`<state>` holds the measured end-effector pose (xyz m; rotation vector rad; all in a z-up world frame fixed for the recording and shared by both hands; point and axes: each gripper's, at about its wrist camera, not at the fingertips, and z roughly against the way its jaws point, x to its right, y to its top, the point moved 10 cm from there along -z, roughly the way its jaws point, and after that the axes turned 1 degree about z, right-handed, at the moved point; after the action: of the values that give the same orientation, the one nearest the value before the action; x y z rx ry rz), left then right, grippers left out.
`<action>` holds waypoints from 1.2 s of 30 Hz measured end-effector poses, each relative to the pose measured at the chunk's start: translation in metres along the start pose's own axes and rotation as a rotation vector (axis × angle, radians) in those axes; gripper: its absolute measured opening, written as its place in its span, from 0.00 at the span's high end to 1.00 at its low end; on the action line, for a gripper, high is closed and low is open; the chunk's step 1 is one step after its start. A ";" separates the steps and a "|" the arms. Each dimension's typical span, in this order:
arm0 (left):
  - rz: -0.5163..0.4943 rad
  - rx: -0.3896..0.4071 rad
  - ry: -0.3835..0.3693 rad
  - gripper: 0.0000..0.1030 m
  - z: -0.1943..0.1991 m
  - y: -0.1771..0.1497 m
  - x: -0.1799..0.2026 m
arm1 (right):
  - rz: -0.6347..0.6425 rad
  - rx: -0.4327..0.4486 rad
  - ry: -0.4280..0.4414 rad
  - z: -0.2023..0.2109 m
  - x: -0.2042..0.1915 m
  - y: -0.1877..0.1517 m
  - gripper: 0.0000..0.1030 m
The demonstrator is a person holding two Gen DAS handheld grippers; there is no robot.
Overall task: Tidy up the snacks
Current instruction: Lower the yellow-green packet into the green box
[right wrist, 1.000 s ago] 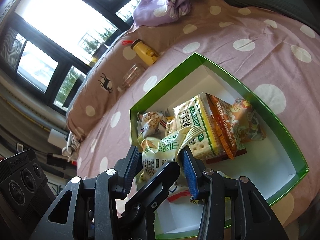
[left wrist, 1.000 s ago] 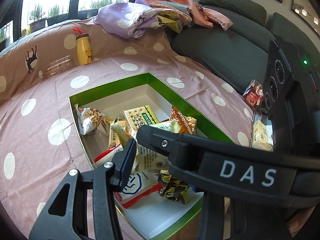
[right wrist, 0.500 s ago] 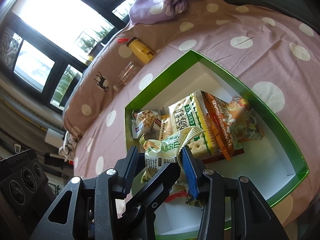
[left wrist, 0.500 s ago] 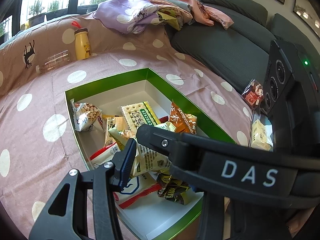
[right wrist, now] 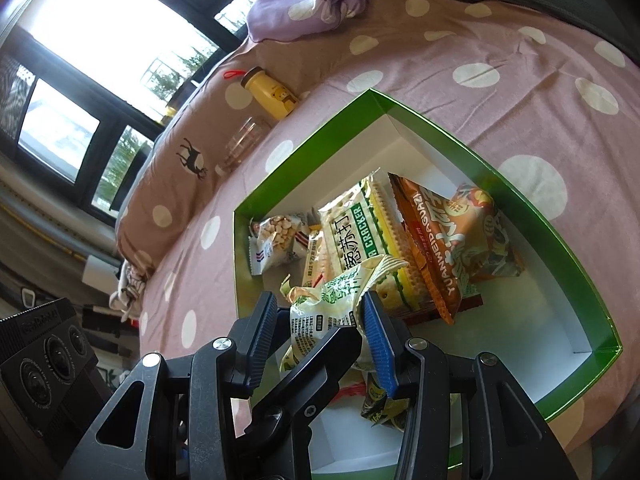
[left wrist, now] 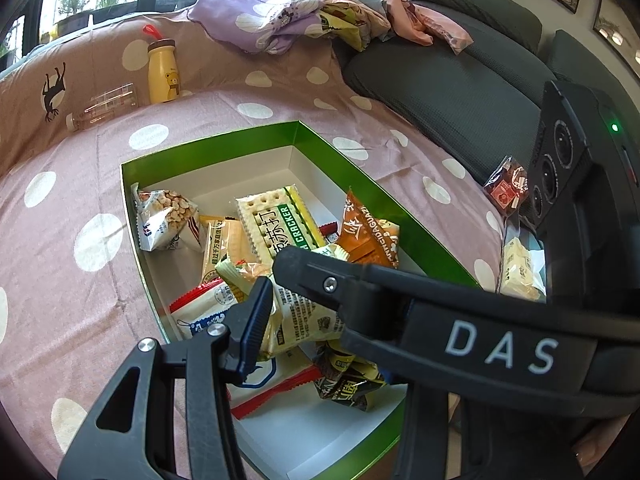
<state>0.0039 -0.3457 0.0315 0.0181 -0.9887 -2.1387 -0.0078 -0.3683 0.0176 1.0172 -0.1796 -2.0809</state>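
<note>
Fingers (right wrist: 376,332) of both grippers apparently pinch pale-green packet (right wrist: 332,304) above green box (right wrist: 552,216).

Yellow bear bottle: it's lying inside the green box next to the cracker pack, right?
No. The yellow bear bottle stands outside the green box, on the polka-dot cover beyond the box's far side, as the left wrist view shows. The cracker pack is inside the box.

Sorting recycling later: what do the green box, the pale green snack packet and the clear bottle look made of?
Green box: likely glossy coated cardboard, with thin folded walls and a white inside. Pale green snack packet: crinkly plastic film with a crimped edge. Clear bottle: see-through and ribbed, probably plastic.
</note>
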 end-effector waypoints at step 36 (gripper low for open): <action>0.040 -0.056 0.034 0.56 -0.017 -0.009 -0.011 | -0.024 -0.055 -0.074 -0.020 0.019 -0.006 0.54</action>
<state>0.0111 -0.3458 0.0101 0.0077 -0.9016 -2.1220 -0.0037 -0.3739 -0.0094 0.9146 -0.1474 -2.1352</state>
